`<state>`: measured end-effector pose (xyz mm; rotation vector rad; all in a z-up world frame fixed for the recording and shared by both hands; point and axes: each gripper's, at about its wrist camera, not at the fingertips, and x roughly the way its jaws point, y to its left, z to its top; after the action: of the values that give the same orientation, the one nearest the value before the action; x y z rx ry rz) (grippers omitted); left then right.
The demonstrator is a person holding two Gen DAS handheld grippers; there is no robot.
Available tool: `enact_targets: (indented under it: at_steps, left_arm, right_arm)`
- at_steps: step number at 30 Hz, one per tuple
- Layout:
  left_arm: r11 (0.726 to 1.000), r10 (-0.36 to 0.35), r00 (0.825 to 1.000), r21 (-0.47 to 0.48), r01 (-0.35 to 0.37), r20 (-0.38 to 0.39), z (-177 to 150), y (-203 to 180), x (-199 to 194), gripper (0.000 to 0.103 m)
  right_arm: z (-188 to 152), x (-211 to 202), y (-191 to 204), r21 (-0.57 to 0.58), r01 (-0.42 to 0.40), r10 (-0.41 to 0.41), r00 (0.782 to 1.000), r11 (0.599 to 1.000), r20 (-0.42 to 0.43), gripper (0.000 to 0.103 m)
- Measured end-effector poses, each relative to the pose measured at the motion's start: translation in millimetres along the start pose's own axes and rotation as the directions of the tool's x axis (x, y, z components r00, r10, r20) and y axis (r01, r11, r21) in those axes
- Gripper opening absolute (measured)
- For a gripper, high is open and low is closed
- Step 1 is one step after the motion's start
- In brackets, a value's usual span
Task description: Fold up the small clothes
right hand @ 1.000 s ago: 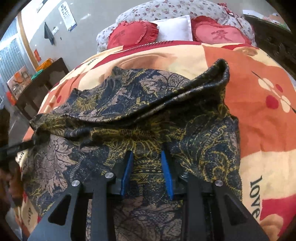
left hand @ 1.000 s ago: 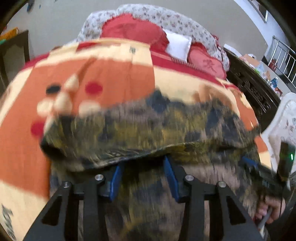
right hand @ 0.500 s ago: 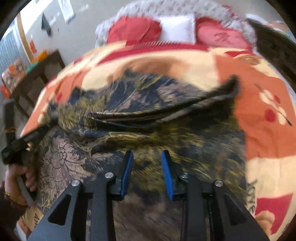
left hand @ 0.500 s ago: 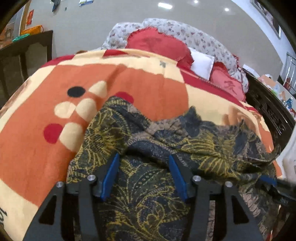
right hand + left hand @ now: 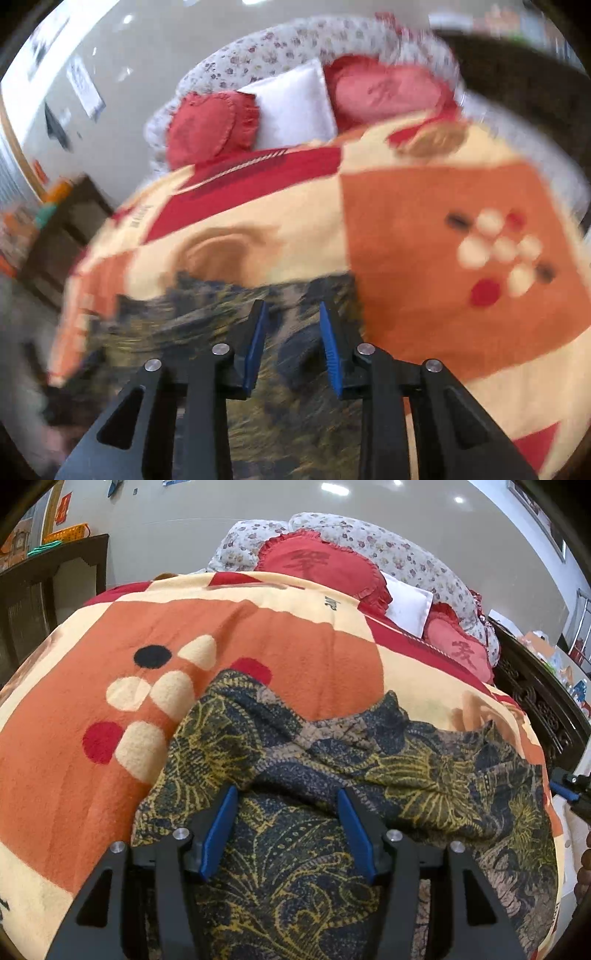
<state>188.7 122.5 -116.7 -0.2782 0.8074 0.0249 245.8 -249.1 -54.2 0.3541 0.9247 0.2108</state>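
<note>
Nearest me in the left wrist view, my left gripper (image 5: 286, 827) has its jaws spread apart over the patterned garment (image 5: 332, 812), a dark blue and mustard printed piece lying in the lower middle of the frame on the bed. The blue pads (image 5: 218, 830) stand clear of the cloth between them, so I read this one as released. In the right wrist view my right gripper (image 5: 291, 343) sits at the bottom centre with narrower jaws. The same garment (image 5: 221, 325) smears across the lower left under it, and I cannot tell whether cloth is pinched or merely passing beneath.

Past the garment comes the orange and cream blanket (image 5: 92, 701) with its flower print, then the red heart cushion (image 5: 317, 568), the white pillow (image 5: 406, 605) and the floral bolster (image 5: 406, 554) at the top of the frame.

My worry is the fold itself. The garment's far edge is bunched into a thick ridge rather than lying flat, so the next fold could lock in creases or come out crooked. If the right jaws hold only one layer, the piece may slip or drag skewed across the fuzzy blanket.

The garment's near edge is cut off below both frames, and the right view is too blurred to trace its outline.
</note>
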Motion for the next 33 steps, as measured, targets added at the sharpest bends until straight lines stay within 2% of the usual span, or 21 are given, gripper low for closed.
enact_targets:
  at_steps: [2,4,6,8,11,12,13,14,15,16,17,18,20,22,24,25,27,28,31,32,33]
  left_arm:
    - [1.0,-0.009,1.0,-0.005,0.009,0.001,0,0,0,0.06]
    - [1.0,-0.013,1.0,-0.008,0.013,0.001,1,0,0,0.061]
    - [1.0,-0.012,1.0,-0.006,0.012,0.002,1,1,0,0.061]
    - [1.0,-0.017,1.0,-0.012,0.017,0.003,1,2,0,0.061]
    - [0.999,-0.03,1.0,-0.025,0.031,0.006,1,4,-1,0.061]
    - [0.999,-0.037,0.999,-0.031,0.037,0.009,1,6,-1,0.061]
    - [0.998,-0.044,0.999,-0.036,0.044,0.011,1,7,-2,0.061]
    - [0.998,-0.049,0.999,-0.041,0.05,0.013,0,8,-3,0.061]
    - [0.997,-0.055,0.998,-0.048,0.056,0.015,0,10,-3,0.061]
    - [0.997,-0.06,0.998,-0.055,0.061,0.014,0,11,-2,0.061]
    - [0.997,-0.06,0.998,-0.055,0.061,0.014,1,11,-2,0.061]
    - [0.997,-0.057,0.998,-0.053,0.058,0.012,1,10,-1,0.061]
    - [0.998,-0.05,0.999,-0.048,0.051,0.006,1,9,0,0.061]
    - [0.998,-0.044,0.999,-0.046,0.044,0.006,1,8,1,0.061]
    - [0.998,-0.043,0.999,-0.042,0.043,0.005,1,8,1,0.062]
    - [0.998,-0.045,0.999,-0.042,0.045,0.004,1,8,1,0.063]
    - [0.998,-0.046,0.999,-0.039,0.046,0.002,2,7,2,0.064]
    - [0.998,-0.046,0.999,-0.035,0.046,0.0,2,6,2,0.066]
    - [1.0,-0.025,1.0,-0.009,0.025,-0.011,3,0,6,0.069]
    - [1.0,-0.017,1.0,0.0,0.017,-0.015,3,-1,7,0.07]
    - [1.0,-0.003,1.0,0.014,0.003,-0.022,3,-4,9,0.071]
  right_arm:
    - [0,12,13,-0.032,-0.02,0.019,0.999,0.999,-0.037,0.03]
    - [-2,24,44,-0.177,-0.016,0.007,0.999,0.984,-0.051,0.03]
    - [-5,41,77,-0.299,-0.086,0.047,0.989,0.95,-0.137,0.03]
    - [-20,56,112,-0.422,-0.187,0.089,0.967,0.887,-0.24,0.03]
    - [-49,76,166,-0.579,-0.283,0.102,0.94,0.765,-0.325,0.03]
    - [-58,85,180,-0.617,-0.291,0.097,0.939,0.731,-0.329,0.03]
    - [-63,97,187,-0.65,-0.234,0.053,0.957,0.723,-0.286,0.03]
    - [-62,111,186,-0.654,-0.138,-0.028,0.971,0.744,-0.237,0.029]
    - [-57,123,178,-0.622,-0.096,-0.057,0.973,0.777,-0.222,0.025]
    - [-47,127,167,-0.546,-0.106,-0.007,0.979,0.831,-0.202,0.02]
    - [-39,127,160,-0.495,-0.082,0.004,0.988,0.865,-0.155,0.001]
    - [-33,127,153,-0.464,-0.013,-0.035,0.995,0.886,-0.094,0.0]
    - [-26,127,145,-0.415,-0.027,-0.014,0.995,0.909,-0.096,0.0]
    - [-20,120,145,-0.41,-0.054,0.003,0.992,0.911,-0.126,0.0]
    - [-17,105,146,-0.429,-0.038,-0.005,0.995,0.903,-0.098,0.001]
    - [-20,91,147,-0.427,-0.039,0.011,0.998,0.903,-0.068,0.009]
    - [-28,67,144,-0.432,-0.072,0.06,0.997,0.899,-0.04,0.014]
    - [-32,62,140,-0.437,-0.047,0.034,0.999,0.898,-0.036,0.017]
    - [-43,81,110,-0.408,0.108,-0.146,0.987,0.906,-0.063,0.02]
    - [-46,89,98,-0.377,0.081,-0.119,0.99,0.923,-0.077,0.021]
    - [-44,91,93,-0.351,0.047,-0.07,0.996,0.935,-0.053,0.021]
